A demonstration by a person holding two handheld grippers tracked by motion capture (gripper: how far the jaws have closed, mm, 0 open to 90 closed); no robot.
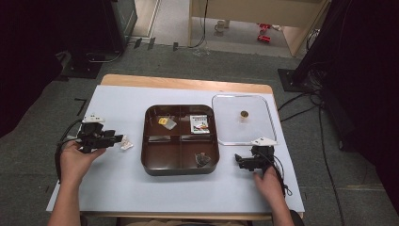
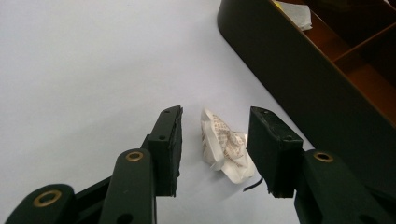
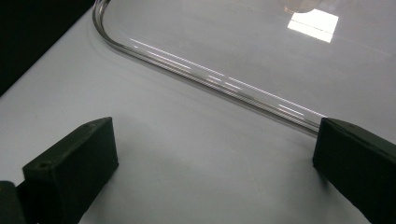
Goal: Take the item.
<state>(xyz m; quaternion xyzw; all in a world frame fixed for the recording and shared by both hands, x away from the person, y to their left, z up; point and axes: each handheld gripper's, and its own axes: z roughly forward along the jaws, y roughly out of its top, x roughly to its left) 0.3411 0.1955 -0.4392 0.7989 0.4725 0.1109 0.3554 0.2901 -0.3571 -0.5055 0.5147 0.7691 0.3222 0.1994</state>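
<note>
The table (image 1: 117,188) carries a pale sheet with a brown tray (image 1: 180,167) at its middle, split into four compartments. To the tray's right lies a clear lid (image 1: 263,117), flat on the sheet, with a small brown knob at its centre. The right gripper (image 1: 241,161) rests just in front of the lid's near edge, its jaws spread wide with nothing between them; in the right gripper view the lid's rim (image 3: 210,77) runs across ahead of the jaws. The left gripper (image 1: 120,140) lies left of the tray, jaws spread around a crumpled wrapper (image 2: 225,144) on the sheet, near the tray's wall (image 2: 299,79) and touching neither jaw.
</note>
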